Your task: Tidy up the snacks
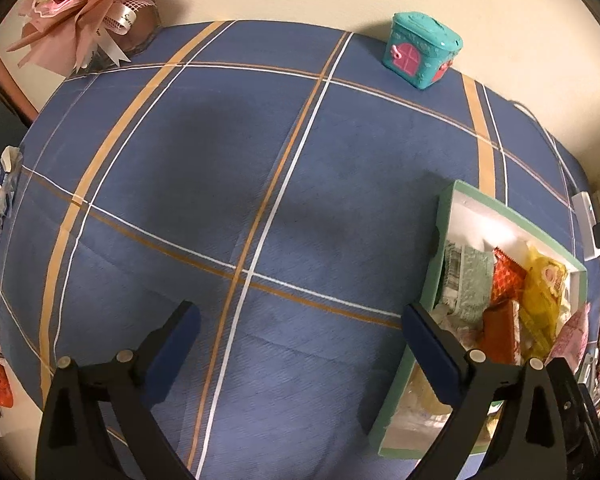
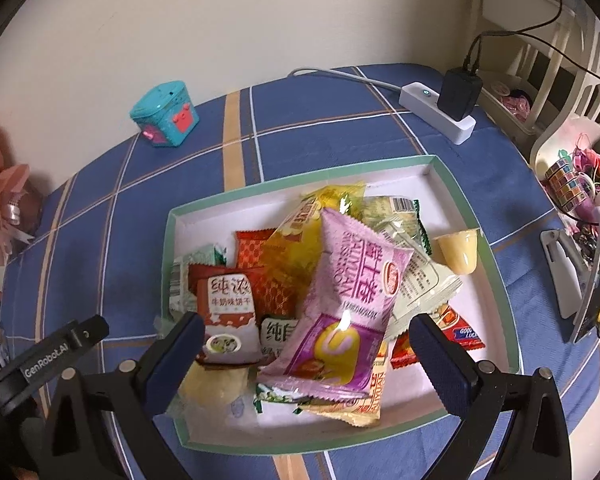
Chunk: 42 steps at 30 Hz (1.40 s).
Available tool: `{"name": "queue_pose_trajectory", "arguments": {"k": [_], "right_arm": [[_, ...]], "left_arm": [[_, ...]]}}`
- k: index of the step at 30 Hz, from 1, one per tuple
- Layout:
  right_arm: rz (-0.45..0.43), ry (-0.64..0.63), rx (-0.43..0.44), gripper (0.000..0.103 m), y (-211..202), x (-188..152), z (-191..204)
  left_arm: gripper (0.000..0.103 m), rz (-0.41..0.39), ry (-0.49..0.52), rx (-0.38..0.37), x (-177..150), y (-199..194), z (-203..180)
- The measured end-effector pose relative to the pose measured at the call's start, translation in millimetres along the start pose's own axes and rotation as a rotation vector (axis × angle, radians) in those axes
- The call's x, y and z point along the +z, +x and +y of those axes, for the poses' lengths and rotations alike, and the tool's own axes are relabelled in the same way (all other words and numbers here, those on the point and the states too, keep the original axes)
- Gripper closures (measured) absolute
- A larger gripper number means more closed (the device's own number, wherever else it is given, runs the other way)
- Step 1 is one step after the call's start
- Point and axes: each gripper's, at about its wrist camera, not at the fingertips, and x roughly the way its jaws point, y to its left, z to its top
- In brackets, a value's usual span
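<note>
A shallow green-rimmed white box on the blue checked tablecloth holds a heap of several snack packets. On top lies a pink-purple packet, beside a red-and-white biscuit packet, yellow and orange packets and a yellow jelly cup. My right gripper hovers open over the heap, the pink packet lying loose between its fingers. My left gripper stands open above bare cloth, left of the same box, with nothing between its fingers. Its black body shows at the right wrist view's lower left.
A teal toy house box stands at the table's far edge by the wall. Pink wrapped flowers sit at the far left corner. A white power strip with a black charger and cables lies far right. Shelves with trinkets crowd the right side.
</note>
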Motion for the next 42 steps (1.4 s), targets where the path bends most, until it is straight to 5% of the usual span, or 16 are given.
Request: {"name": "queue_pose_trajectory", "arguments": {"k": [42], "right_arm": [[0.018,-0.053,0.041,0.000,-19,-62,19]], "left_arm": [[0.003,0.013,0.035,0.001,-64,-17,45]]}}
